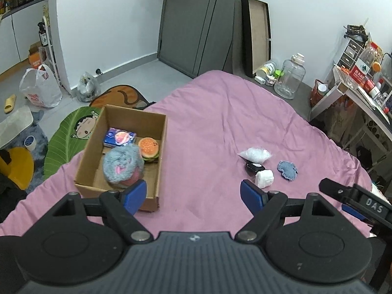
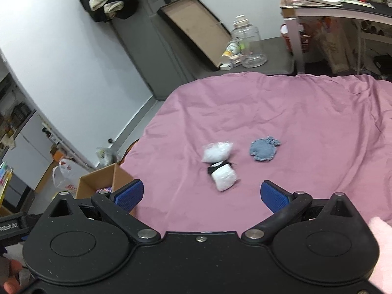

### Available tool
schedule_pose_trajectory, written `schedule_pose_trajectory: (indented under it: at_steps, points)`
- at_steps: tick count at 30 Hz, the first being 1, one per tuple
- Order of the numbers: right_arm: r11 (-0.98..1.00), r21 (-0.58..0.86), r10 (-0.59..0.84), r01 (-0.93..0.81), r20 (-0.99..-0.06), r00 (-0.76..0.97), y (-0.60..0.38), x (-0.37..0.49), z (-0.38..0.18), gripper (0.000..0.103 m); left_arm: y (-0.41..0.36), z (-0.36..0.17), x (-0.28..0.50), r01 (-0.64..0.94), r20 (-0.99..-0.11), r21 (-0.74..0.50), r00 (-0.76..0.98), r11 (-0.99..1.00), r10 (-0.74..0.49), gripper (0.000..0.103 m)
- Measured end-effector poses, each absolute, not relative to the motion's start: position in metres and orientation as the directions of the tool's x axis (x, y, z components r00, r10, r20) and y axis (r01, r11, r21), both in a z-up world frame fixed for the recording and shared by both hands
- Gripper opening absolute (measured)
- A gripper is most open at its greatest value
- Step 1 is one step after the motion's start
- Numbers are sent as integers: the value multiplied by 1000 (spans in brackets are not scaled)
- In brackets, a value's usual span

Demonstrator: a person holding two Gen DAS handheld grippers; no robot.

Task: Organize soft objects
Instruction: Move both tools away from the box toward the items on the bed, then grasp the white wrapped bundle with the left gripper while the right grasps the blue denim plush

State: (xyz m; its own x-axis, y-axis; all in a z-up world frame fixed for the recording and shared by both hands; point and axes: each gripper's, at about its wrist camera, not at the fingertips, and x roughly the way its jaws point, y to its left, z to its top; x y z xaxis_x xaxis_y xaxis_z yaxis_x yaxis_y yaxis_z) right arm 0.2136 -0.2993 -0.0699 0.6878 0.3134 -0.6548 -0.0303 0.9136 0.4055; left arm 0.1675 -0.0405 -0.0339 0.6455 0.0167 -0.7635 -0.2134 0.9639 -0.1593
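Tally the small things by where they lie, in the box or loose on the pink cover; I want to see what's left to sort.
In the cardboard box: 3 (fuzzy grey plush, burger toy, blue pack)
Loose on the pink cover: 4 (clear white bag, black item, white bundle, denim piece)
Total: 7

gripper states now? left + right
Left gripper: open, holding nothing, over the pink bedsheet.
Right gripper: open, holding nothing, short of the small white soft bundle.
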Motion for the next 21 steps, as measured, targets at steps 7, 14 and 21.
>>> schedule_pose_trajectory:
  at_steps: [7, 14, 21]
  points:
    - [904, 425, 280, 36, -655, 702, -323, 224, -81, 103, -59, -53, 191, -188, -769, -156, 639, 970, 0, 82]
    - [886, 451, 254, 104, -662, 705, -339, 239, -100, 103, -77, -73, 217, -159, -769, -167, 638, 973, -28, 82]
    - [854, 494, 244, 164, -659, 712, -357, 252, -118, 101, -97, -98, 243, -136, -775, -198, 628, 971, -70, 82]
